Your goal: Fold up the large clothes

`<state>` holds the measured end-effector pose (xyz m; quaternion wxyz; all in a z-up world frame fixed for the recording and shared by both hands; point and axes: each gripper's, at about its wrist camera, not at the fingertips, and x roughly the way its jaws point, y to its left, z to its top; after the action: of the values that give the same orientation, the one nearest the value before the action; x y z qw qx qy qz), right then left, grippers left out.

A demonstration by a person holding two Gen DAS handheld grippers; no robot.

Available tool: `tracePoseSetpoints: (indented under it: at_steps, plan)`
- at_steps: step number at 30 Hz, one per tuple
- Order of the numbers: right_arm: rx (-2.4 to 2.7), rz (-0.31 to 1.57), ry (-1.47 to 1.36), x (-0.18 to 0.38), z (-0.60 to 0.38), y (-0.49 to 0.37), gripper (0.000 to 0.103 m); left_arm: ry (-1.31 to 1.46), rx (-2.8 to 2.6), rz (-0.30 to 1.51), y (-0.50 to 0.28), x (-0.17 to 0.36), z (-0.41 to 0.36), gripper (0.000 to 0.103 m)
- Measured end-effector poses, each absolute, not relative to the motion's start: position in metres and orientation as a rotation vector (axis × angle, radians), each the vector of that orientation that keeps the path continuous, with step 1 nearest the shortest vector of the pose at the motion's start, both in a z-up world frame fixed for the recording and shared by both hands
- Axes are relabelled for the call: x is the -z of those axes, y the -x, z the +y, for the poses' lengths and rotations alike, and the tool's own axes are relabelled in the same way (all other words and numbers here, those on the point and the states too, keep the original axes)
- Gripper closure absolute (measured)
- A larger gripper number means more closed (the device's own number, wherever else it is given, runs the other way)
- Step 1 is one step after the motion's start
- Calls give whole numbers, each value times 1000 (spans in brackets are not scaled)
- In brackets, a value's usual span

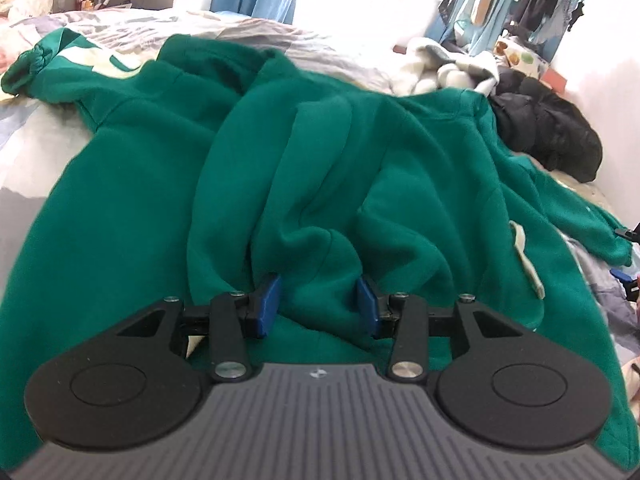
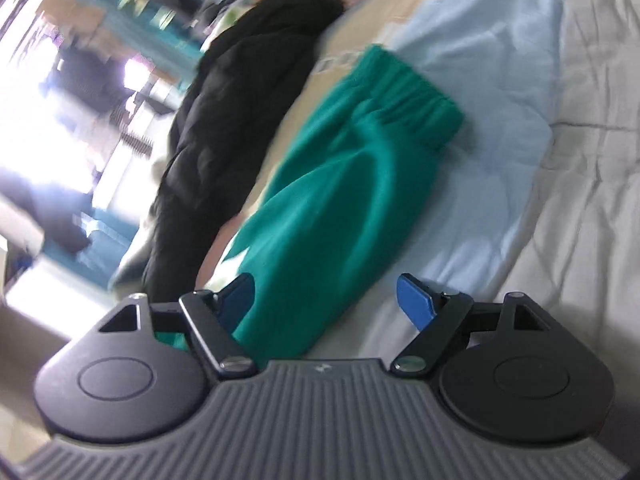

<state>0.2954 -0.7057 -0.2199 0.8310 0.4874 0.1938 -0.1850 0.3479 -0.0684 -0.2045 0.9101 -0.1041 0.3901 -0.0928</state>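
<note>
Left wrist view: The left hand-held gripper (image 1: 318,306) hangs low over a green sweatshirt (image 1: 160,184) spread across the bed (image 1: 24,148), its front edge reaching under the tool.
Left grip: Its blue pads (image 1: 269,304) stand about half apart with a bunched ridge of green cloth rising between them; the cloth meets both pads, so it reads as a pinch on that fold, though how firm cannot be told.
Garment axis: The body runs away from the tool. One sleeve trails off to the far left, ending in a cuff (image 1: 24,68); the other sleeve (image 1: 580,216) falls away to the right.
Surroundings: A black jacket (image 1: 548,128) lies beyond the right shoulder, pale bedding behind it.
Right wrist view: The picture is blurred. The right hand-held gripper (image 2: 330,304) has its jaws spread wide and holds nothing.
Sleeve position: The right sleeve (image 2: 320,208) lies straight ahead, its length pointing away and a little to the right, ribbed cuff (image 2: 416,100) at the far end. The near end passes just inside the left pad without being clamped; the right pad is over bare sheet.
Nearer hand: The right one, judged best placed to take this sleeve and bring it across the body.
</note>
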Motion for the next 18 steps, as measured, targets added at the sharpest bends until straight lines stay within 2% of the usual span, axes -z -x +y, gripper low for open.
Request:
tracePoseSetpoints:
  at_steps: [9,12,13,15,18]
  plan:
    - [408,208,-1010,243,-757,-327,22,254,125,792,-348,210,-73,56]
    - [462,147,-977,242,-770,-334,25,249,104,793,-353,211,-77,56]
    - [482,141,-973,241,-774,-335,30,244,95,795,-355,211,-80,56]
    - [540,157,-946,236,-784,-340,68,235,80,795,-357,211,-83,56]
    - [511,220,-895,225,-801,-348,79,230,61,798,-360,211,-88,56]
